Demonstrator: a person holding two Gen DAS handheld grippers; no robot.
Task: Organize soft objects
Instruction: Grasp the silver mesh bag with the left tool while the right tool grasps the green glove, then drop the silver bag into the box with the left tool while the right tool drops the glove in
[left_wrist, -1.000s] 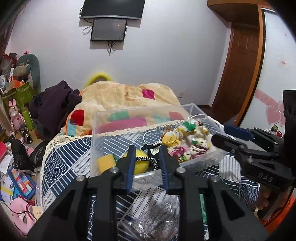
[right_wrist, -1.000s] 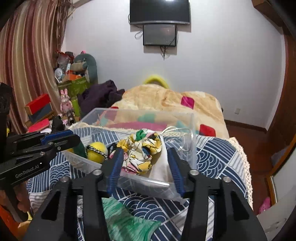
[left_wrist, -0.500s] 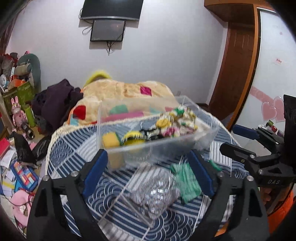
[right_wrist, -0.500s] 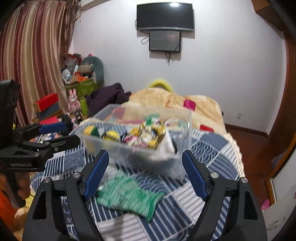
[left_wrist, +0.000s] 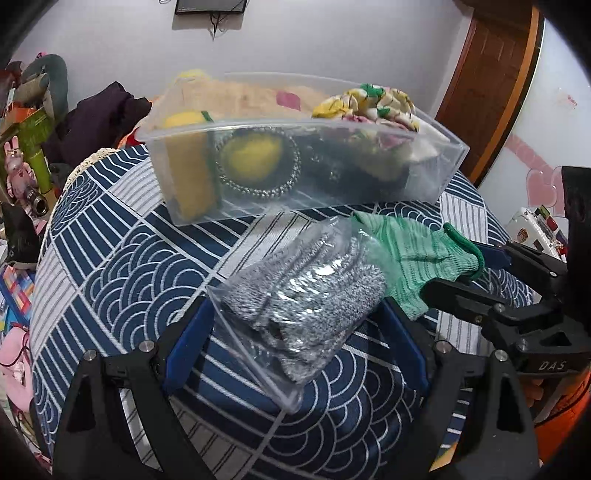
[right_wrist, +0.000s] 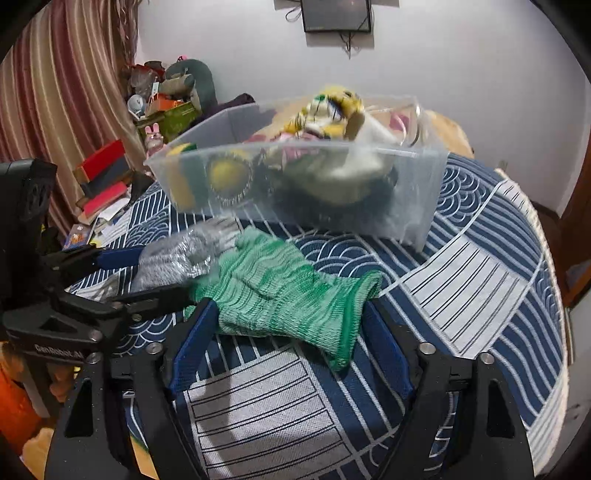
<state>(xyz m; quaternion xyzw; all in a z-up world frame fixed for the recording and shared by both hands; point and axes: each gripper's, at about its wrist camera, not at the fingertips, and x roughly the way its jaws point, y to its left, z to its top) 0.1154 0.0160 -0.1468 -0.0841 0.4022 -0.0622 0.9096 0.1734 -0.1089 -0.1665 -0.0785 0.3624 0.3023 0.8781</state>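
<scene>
Both pairs of fingers stand wide apart: the left gripper (left_wrist: 295, 332) straddles the grey gloves (left_wrist: 306, 295) without visibly clamping them, and the right gripper (right_wrist: 290, 332) straddles the green glove (right_wrist: 284, 291) in the same way.

The landmark is the bin (left_wrist: 439, 173), a clear plastic box standing on the tablecloth (left_wrist: 122, 251), which is navy with white wave and stripe patches. Inside the bin, at its left end, a yellow sponge (left_wrist: 188, 177) stands on edge. Just right of it sits a yellow ball (left_wrist: 255, 158) ringed by a beaded chain. At the bin's right end a heap of floral cloth (left_wrist: 373, 107), yellow, white, pink and green, rises above the rim, with something dark under it that I cannot make out.

In front of the bin, near its long wall, lies the green glove, knit in mottled light and dark green with a darker cuff edge, flat on the tablecloth. Just left of it, touching it, lie the grey gloves, speckled grey knit sealed in a shiny clear bag.
</scene>
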